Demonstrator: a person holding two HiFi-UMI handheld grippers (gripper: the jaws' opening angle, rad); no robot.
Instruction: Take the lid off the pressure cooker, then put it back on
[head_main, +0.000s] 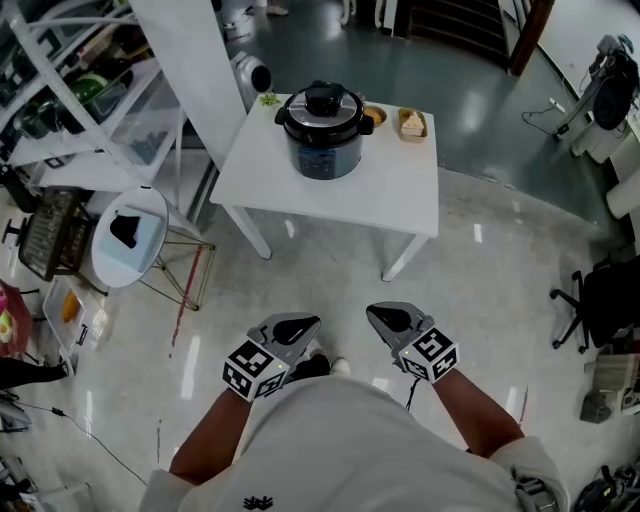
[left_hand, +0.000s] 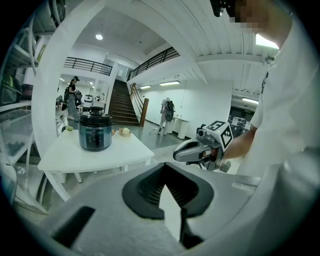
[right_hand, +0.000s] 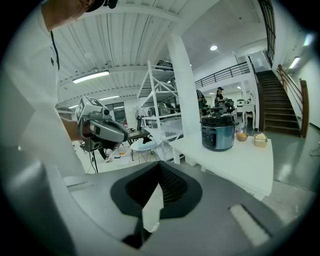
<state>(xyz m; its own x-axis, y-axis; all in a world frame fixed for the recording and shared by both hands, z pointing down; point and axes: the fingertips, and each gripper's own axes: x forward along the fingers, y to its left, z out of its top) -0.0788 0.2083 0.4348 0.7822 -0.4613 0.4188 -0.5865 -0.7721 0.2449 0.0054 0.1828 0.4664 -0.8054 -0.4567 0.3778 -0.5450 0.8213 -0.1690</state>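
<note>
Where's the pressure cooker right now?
In the head view the pressure cooker stands top centre, lid on, on the white table, toward its far left; a small bowl sits just to its right.

**Stuff you can't really make out here**

The pressure cooker (head_main: 323, 130) sits pretty far off, so its front panel is too small to read. Just right of the cooker, a bowl (head_main: 375, 116) and a box (head_main: 411, 123) hold something I can't identify. Same goes for the green bit (head_main: 268, 99) at its left. Under the cooker, the table (head_main: 400, 190) hides its own far legs. Way left of the cooker the shelving (head_main: 130, 110) runs off the edge, and far right a black chair (head_main: 600, 295) gets cut off too.
</note>
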